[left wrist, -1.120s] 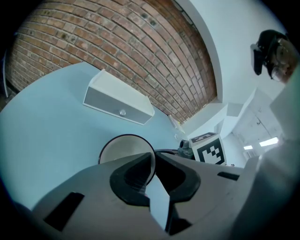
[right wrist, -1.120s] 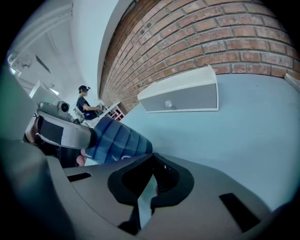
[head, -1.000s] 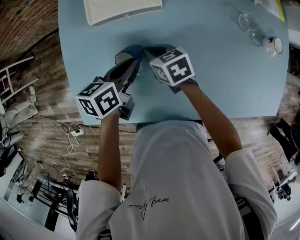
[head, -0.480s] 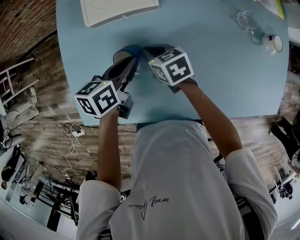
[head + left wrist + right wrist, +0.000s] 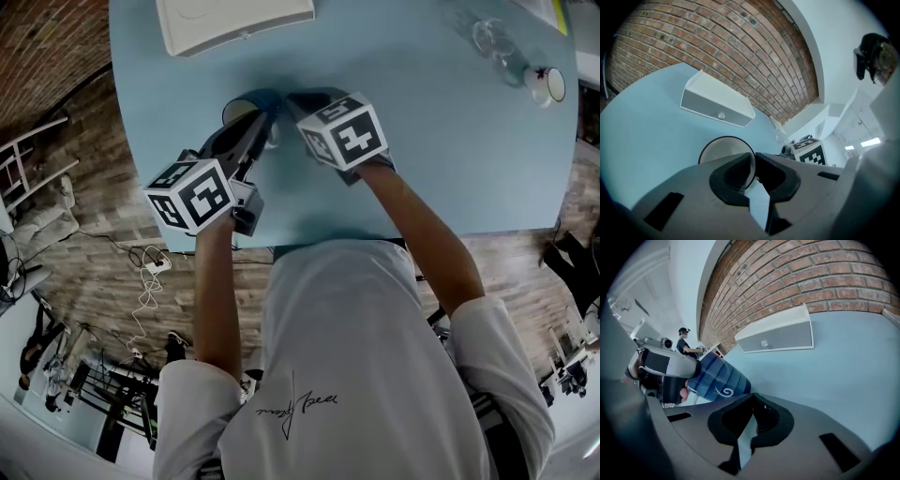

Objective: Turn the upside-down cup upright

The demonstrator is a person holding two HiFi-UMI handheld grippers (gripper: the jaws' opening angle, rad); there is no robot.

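Since a second ago the left gripper has been edging a little to the left, taking the cup along, while the right gripper is barely shifting. In the head view the blue cup is lying tipped over the blue table, its cream inside facing left, in front of a white box. The two grippers are meeting at it from either side. A clear glass and a small white mug are standing well apart at the far right corner. In the left gripper view the jaws are pinching the cup's wall at the rim – one jaw inside the mouth, one outside. The white box is sitting beyond it, under a brick wall. In the right gripper view the jaws are pressing together at their tips with nothing between them, only a thin strip of table showing through the gap behind. The striped cup, a white spiral on its side, is hanging just past those tips, tilted – its mouth end is sitting in the left gripper's grasp.
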